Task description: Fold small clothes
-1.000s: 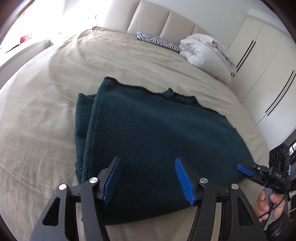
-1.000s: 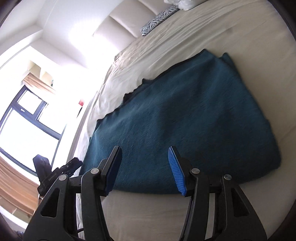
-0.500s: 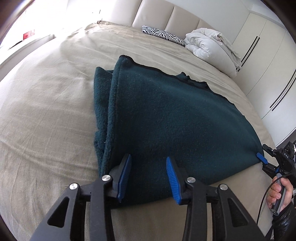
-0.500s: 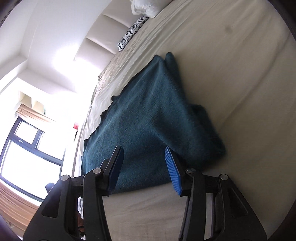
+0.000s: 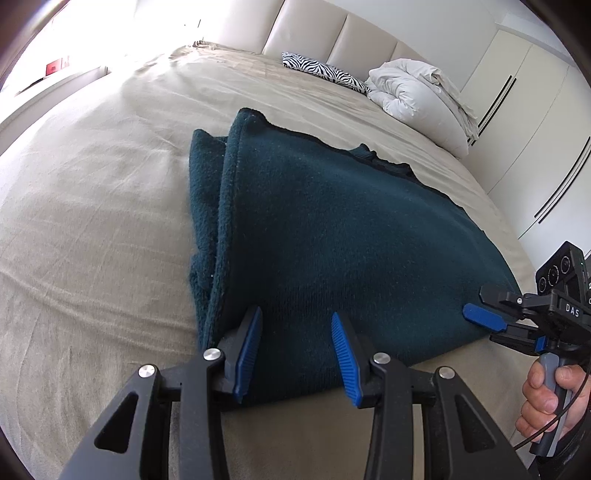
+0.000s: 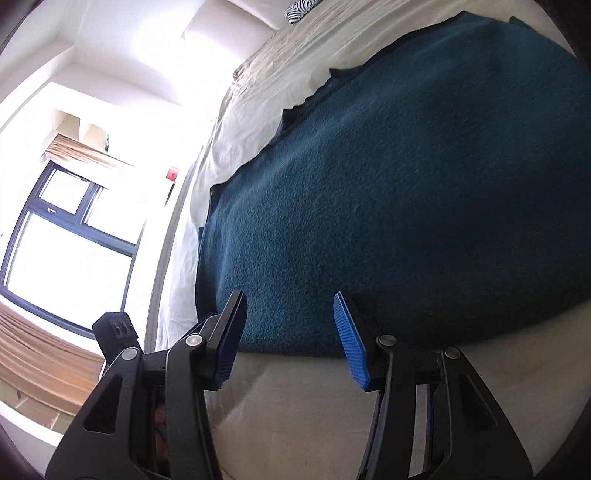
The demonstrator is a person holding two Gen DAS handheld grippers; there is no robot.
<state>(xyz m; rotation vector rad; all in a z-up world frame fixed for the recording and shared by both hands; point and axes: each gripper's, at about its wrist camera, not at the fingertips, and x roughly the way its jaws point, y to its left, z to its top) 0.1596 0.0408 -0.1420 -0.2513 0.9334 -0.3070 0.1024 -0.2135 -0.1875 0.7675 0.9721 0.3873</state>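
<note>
A dark teal fleece garment [image 5: 332,236] lies folded on the beige bed; it also fills the right wrist view [image 6: 406,192]. My left gripper [image 5: 295,350] is open, its blue pads straddling the garment's near left corner, where folded layers stack. My right gripper [image 6: 288,332] is open over the garment's near edge; it also shows in the left wrist view [image 5: 491,325] at the garment's near right corner, held by a hand.
The bed [image 5: 92,221] has a padded headboard [image 5: 332,33], a zebra-print pillow [image 5: 325,72] and a white duvet bundle [image 5: 417,96] at the far end. White wardrobes [image 5: 535,129] stand on the right. A window [image 6: 66,236] is beyond the bed's left side.
Both grippers moved in to the garment's near edge. The left jaws narrowed from a second ago; the right gripper swung back to face across the garment.
</note>
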